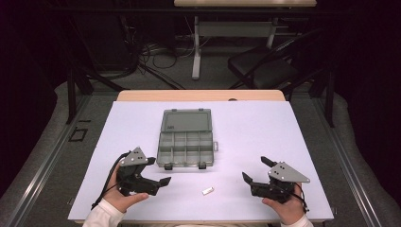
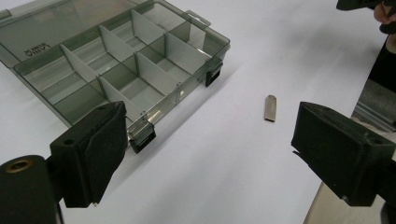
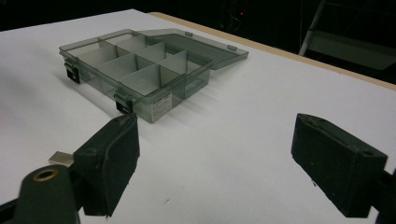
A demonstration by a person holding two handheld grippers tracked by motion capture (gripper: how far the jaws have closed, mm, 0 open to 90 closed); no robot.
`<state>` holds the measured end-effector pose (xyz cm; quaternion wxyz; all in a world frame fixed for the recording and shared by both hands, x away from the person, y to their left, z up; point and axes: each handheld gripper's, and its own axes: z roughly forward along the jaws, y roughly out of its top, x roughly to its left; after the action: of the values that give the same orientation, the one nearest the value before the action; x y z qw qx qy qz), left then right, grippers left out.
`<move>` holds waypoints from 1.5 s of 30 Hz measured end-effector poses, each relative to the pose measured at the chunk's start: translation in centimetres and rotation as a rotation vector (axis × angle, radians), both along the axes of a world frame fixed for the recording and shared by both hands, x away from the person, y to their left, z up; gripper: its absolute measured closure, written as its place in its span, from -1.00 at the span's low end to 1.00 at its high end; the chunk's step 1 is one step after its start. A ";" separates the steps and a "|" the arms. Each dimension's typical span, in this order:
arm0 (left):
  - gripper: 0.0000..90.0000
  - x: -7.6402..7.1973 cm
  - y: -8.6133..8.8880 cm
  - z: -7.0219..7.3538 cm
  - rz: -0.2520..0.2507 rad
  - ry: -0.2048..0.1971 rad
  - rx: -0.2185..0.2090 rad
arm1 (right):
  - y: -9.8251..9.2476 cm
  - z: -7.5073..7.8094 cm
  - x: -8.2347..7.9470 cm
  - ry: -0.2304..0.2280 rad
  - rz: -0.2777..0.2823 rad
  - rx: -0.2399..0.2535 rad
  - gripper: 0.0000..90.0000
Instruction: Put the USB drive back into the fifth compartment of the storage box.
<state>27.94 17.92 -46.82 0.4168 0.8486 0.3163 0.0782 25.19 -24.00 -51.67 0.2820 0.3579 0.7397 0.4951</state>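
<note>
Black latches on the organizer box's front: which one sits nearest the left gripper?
The latch at the box's front-left corner, just beyond the left gripper; the other latch sits farther right.

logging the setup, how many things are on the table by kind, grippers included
box: 1, grey, lid open
metal strip: 1
grippers: 2, left gripper and right gripper, jaws apart on both, nothing held
total: 4
</note>
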 end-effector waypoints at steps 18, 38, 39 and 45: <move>-0.76 1.0 -1.8 1.1 -0.060 0.055 0.104 | 0.2 -0.2 0.0 0.009 0.018 -0.020 -0.66; -0.76 1.8 -2.6 1.6 -0.072 0.104 0.207 | 0.4 -0.3 0.0 0.013 0.027 -0.032 -0.66; -0.76 1.9 -2.7 1.7 -0.076 0.110 0.208 | 0.4 -0.3 0.0 0.013 0.027 -0.032 -0.66; -0.76 2.1 -3.1 1.8 -0.083 0.126 0.226 | 0.4 -0.4 0.0 0.013 0.029 -0.037 -0.66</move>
<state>30.04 14.78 -45.02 0.3006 0.9057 0.2957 0.0427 25.24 -23.59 -52.03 0.2766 0.3453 0.7556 0.4830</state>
